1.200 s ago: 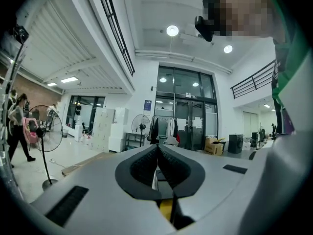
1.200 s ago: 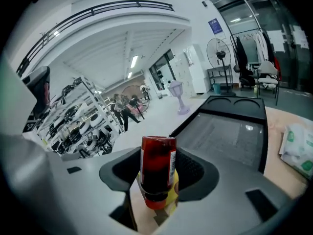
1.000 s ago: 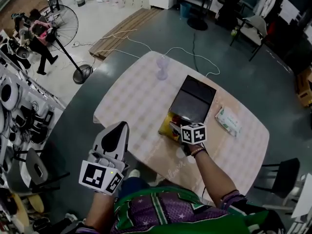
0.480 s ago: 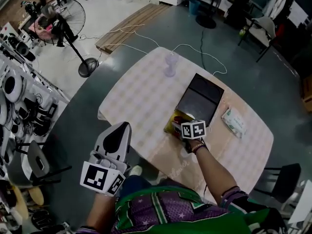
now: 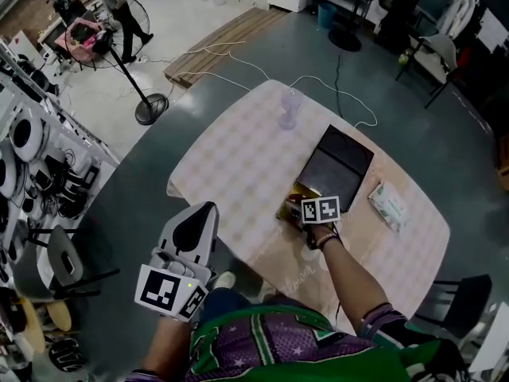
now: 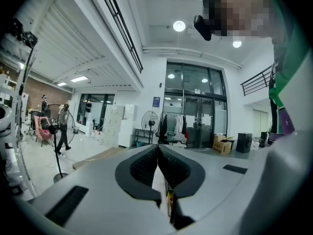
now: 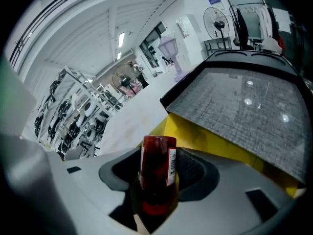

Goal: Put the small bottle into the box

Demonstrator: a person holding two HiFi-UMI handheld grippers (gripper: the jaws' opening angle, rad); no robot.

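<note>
Red small bottle (image 7: pixel 156 160), white label, stood clamped upright in my right claw (image 7: pixel 160 176); grip no looser than second before. Claw barely shifted, parked at near yellow edge of box (image 5: pixel 334 173) on table (image 5: pixel 238 157); bottle beside box, not yet in. Judged: carry finished, insertion and release pending. Dark lid (image 7: pixel 239 102) seemed to cover much of opening. My left claw (image 6: pixel 158 166) closed, empty, idle off table.

Your left gripper (image 6: pixel 158 153) has its dark ribbed jaws pressed together with nothing between them, pointing across a bright hall. Past the tips you see a standing fan (image 6: pixel 149 122), a clothes rack (image 6: pixel 172 126) and tall glass doors (image 6: pixel 195 106). A person (image 6: pixel 62 131) is at the far left.
</note>
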